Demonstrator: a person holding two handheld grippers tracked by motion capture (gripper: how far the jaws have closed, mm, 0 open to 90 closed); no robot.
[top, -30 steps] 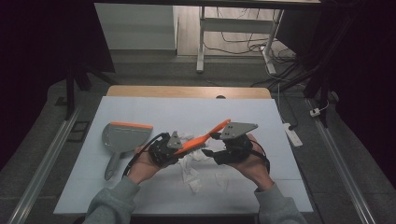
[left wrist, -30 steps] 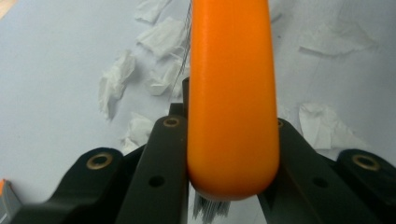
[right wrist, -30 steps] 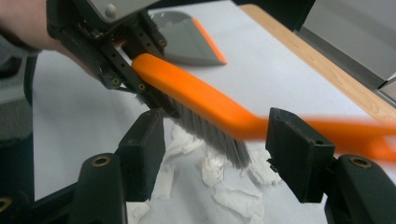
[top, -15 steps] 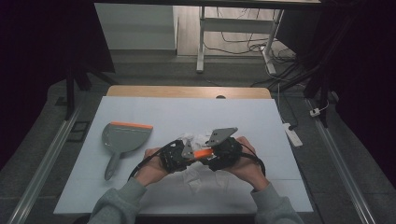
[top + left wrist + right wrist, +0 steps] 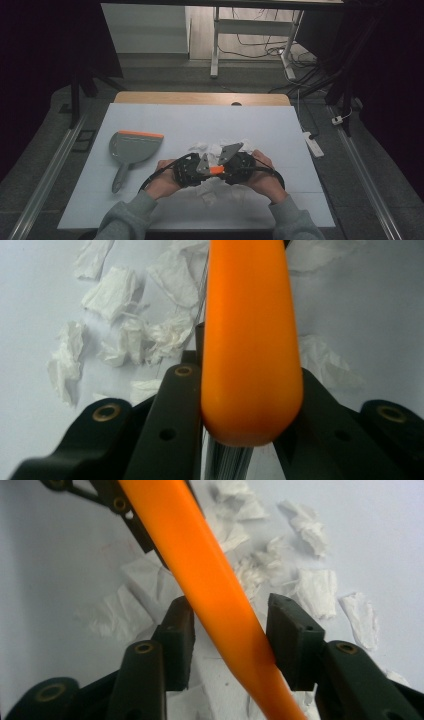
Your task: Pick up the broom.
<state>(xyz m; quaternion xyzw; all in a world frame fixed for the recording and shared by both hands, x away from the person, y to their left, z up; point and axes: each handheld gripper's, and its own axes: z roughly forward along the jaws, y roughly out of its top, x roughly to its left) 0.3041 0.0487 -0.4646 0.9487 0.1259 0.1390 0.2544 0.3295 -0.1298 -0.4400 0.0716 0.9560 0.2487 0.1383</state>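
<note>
An orange brush handle runs up between the jaws of my left gripper, which is shut on its thick rounded end. In the high view both grippers meet at the table's middle, left gripper and right gripper, with a short piece of the orange handle showing between them. In the right gripper view the handle slants through my right gripper. Its jaws have just been closing around the handle, and a thin gap still shows at the left pad. Crumpled white paper scraps lie beneath.
A grey dustpan with an orange edge lies left of the hands on the white table. More paper scraps sit just beyond the grippers and others nearer the front edge. The table's right half is bare.
The brush, held up at a slant a second ago, has come down low over the paper. Both hands have sunk and drawn closer together.
</note>
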